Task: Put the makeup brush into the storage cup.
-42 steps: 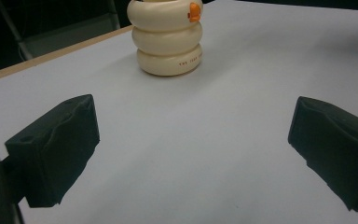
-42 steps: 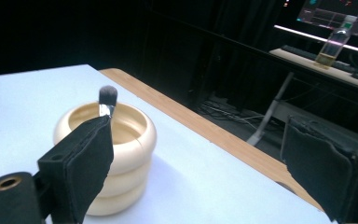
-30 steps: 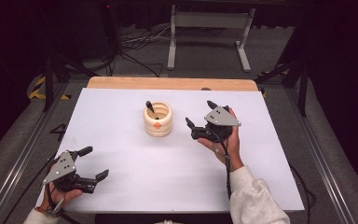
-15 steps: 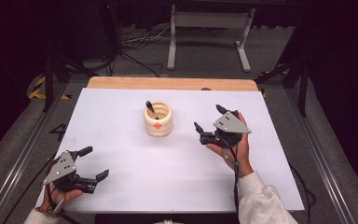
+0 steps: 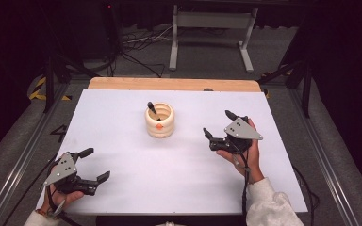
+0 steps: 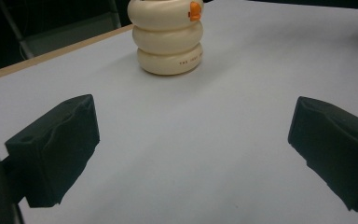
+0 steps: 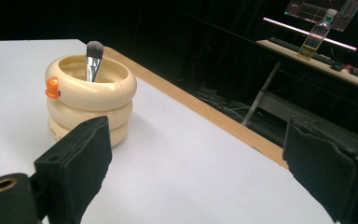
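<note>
A cream pot made of stacked rings, with a small orange beak on its front, stands upright in the middle of the white table. A dark-tipped brush leans inside it. My right gripper is open to the right of the pot, apart from it, with nothing between its jaws. In the right gripper view the pot and the brush lie ahead at the left of the open gripper. My left gripper rests open at the near left corner. Beyond its gripper stands the pot.
A wooden strip runs along the table's far edge. Behind it on the floor are a metal stand and loose cables. A bottle stands on a far desk in the right gripper view.
My right gripper has drawn back from the pot, moving right and toward the near edge. The left gripper and the pot have stayed put.
</note>
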### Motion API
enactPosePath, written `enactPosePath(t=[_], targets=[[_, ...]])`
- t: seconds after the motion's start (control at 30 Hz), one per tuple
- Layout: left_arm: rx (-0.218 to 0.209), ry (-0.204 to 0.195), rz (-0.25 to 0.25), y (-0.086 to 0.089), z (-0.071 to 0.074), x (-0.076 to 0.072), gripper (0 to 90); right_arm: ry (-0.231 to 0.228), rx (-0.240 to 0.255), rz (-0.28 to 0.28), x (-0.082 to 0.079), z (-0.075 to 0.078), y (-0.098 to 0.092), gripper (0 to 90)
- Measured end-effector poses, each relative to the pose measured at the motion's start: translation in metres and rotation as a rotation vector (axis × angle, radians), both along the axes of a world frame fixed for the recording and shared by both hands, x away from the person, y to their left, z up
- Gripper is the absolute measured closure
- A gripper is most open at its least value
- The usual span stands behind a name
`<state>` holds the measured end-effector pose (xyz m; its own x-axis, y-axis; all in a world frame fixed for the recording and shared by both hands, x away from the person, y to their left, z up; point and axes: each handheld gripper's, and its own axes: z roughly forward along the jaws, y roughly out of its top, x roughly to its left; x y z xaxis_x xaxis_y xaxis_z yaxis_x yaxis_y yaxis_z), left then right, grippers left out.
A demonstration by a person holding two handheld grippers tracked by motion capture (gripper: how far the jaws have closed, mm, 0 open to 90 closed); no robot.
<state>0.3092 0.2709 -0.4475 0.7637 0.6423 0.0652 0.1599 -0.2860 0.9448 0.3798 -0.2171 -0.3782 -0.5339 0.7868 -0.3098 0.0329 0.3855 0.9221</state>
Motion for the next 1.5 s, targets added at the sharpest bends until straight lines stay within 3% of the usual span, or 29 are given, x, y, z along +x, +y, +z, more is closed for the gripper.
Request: enactPosePath(t=[1.03, 1.5], targets=[[0.006, 0.003, -0.002, -0.002, 0.000, -0.001, 2.8, -0.037, 0.007, 0.005, -0.026, -0.009, -0.034, 6.5], [0.006, -0.003, -0.004, -0.002, 0.000, -0.001, 2.8, -0.018, -0.002, -0.006, -0.035, -0.020, -0.046, 5.7]])
